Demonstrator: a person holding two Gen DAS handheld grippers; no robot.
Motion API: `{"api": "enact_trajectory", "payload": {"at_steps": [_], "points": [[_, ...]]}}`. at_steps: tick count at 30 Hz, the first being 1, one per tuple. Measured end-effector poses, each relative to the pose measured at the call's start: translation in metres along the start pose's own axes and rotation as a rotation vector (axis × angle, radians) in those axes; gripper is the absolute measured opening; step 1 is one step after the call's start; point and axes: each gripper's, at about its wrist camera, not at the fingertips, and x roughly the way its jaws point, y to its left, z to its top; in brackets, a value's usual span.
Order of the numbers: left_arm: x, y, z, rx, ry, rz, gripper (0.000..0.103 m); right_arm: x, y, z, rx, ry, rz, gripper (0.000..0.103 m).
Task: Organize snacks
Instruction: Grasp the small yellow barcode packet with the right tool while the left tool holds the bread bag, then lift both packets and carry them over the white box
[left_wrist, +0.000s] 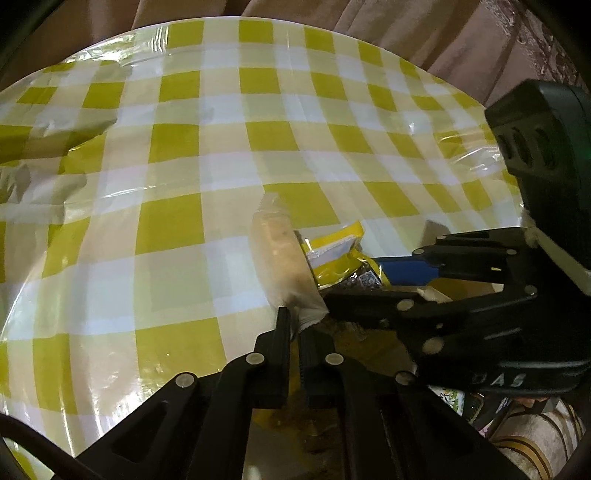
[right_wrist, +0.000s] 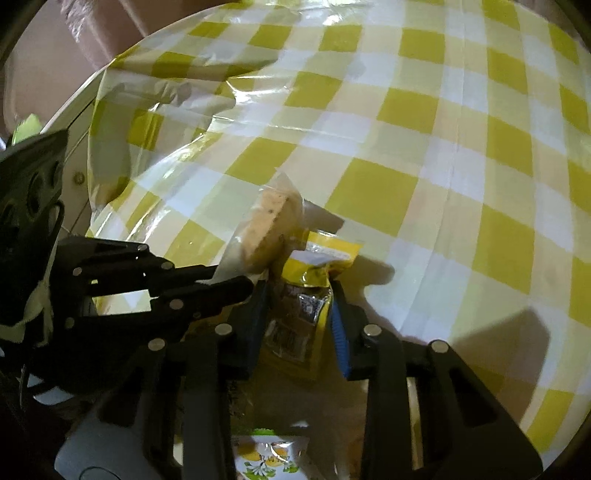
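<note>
A pale round biscuit in a clear wrapper (left_wrist: 275, 254) stands tilted above the checked tablecloth. My left gripper (left_wrist: 297, 321) is shut on the wrapper's lower sealed edge. Beside it to the right is a yellow snack packet (left_wrist: 334, 253), crinkled, with a printed code on it. In the right wrist view the yellow packet (right_wrist: 301, 291) sits between the blue pads (right_wrist: 338, 317) of my right gripper (right_wrist: 297, 295), which press on both its sides. The left gripper (right_wrist: 232, 278) comes in from the left, and the wrapped biscuit (right_wrist: 269, 225) leans against the packet's top.
A yellow and white checked plastic cloth (left_wrist: 184, 184) covers the table and is wrinkled at its far left corner. A lemon-printed packet (right_wrist: 266, 458) lies below the right gripper on a brownish surface (right_wrist: 332, 406). Pinkish fabric (left_wrist: 461, 37) hangs behind the table.
</note>
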Motion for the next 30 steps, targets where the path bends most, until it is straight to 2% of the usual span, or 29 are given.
{"api": "enact_trajectory", "payload": {"at_steps": [1, 3, 9, 18, 23, 30], "points": [[-0.002, 0.000, 0.000, -0.003, -0.006, -0.002, 0.002, -0.002, -0.001, 0.000, 0.006, -0.010, 0.005, 0.028], [-0.004, 0.001, -0.001, -0.006, -0.013, 0.002, 0.002, -0.009, -0.008, 0.002, 0.035, -0.027, 0.028, 0.028], [-0.015, 0.003, -0.002, -0.025, -0.041, 0.021, 0.002, -0.018, -0.010, -0.003, 0.035, -0.042, 0.005, 0.027], [-0.043, -0.008, -0.005, -0.024, -0.100, 0.058, 0.002, -0.053, -0.033, -0.009, 0.110, -0.120, 0.002, 0.023], [-0.060, -0.027, -0.010, -0.013, -0.124, 0.051, 0.002, -0.072, -0.045, -0.020, 0.147, -0.146, 0.000, 0.023], [-0.072, -0.073, -0.019, 0.044, -0.126, 0.017, 0.002, -0.111, -0.065, -0.048, 0.214, -0.189, -0.010, 0.023]]}}
